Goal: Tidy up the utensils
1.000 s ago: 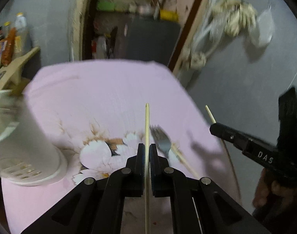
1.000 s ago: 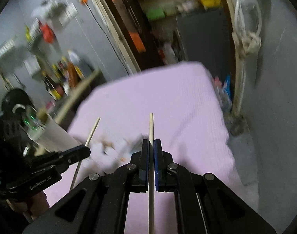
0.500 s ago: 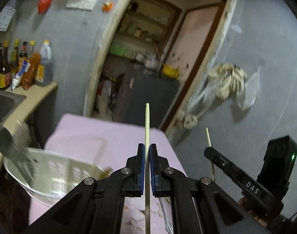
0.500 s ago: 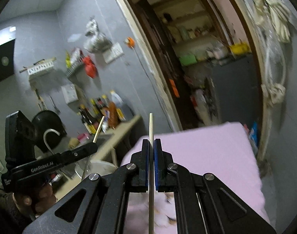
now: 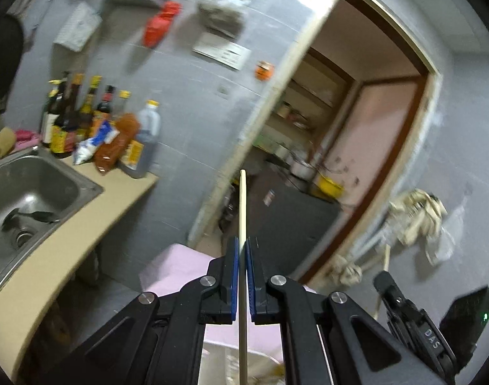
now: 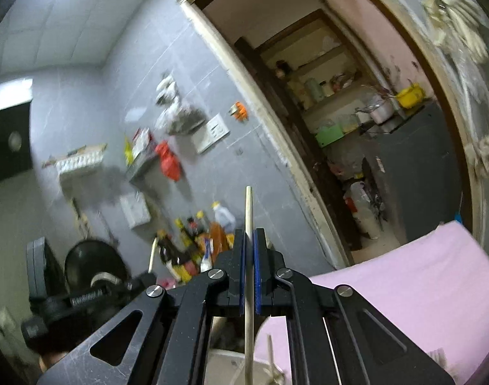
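My left gripper (image 5: 241,241) is shut on a pale wooden chopstick (image 5: 242,199) that sticks straight out past its blue pads, up in the air over the pink cloth table (image 5: 177,266). The right gripper (image 6: 249,234) is likewise shut on a second chopstick (image 6: 248,208). Each gripper shows in the other's view: the right one (image 5: 385,284) at lower right with its stick tip (image 5: 386,255), the left one (image 6: 138,281) at lower left with its stick (image 6: 152,253). A white basket rim (image 5: 218,362) peeks out below the left gripper.
A steel sink (image 5: 26,186) sits in a beige counter (image 5: 83,231) at the left, with sauce bottles (image 5: 83,122) at the wall. An open doorway (image 5: 324,166) leads to a storeroom. A mop (image 5: 414,218) leans on the right wall. The pink tablecloth (image 6: 421,276) fills the lower right.
Both grippers have risen and tilted up, so the views swing from the tabletop to the wall and doorway. The fork on the cloth has dropped out of sight. Both chopsticks stay gripped.
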{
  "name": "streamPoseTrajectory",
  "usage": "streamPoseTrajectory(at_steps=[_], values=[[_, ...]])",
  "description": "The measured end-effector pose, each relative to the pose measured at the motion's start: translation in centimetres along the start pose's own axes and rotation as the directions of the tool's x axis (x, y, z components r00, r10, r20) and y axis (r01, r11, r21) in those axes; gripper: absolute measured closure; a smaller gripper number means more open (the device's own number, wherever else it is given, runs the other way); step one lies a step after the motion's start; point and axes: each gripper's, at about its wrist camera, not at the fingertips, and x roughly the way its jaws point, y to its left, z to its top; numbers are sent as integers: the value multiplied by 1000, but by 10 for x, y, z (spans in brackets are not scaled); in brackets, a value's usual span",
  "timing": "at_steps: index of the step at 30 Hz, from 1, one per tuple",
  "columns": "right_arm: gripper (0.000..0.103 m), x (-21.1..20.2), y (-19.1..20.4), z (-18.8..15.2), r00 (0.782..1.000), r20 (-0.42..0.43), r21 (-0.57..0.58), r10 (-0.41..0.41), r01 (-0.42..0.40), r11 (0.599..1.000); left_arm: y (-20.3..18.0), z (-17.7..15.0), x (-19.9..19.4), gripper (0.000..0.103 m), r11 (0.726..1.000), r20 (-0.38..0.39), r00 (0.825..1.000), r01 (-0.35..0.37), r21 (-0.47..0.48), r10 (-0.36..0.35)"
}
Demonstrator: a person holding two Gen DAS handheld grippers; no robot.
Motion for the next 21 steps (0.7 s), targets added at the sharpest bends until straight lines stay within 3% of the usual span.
streamPoseTrajectory(at_steps=[6,14,21], values=[[99,15,4,-22,987,125,60,-97,90,994,26,-7,10,98,998,57,996,-66,-8,66],[99,20,27,-42,951,242,-11,-194,202,979,40,-21,13,98,994,145,984,-111,21,107],[99,19,44,-58,928,306,-93,-213,252,963,43,-32,5,98,993,231,968,-109,46,95]])
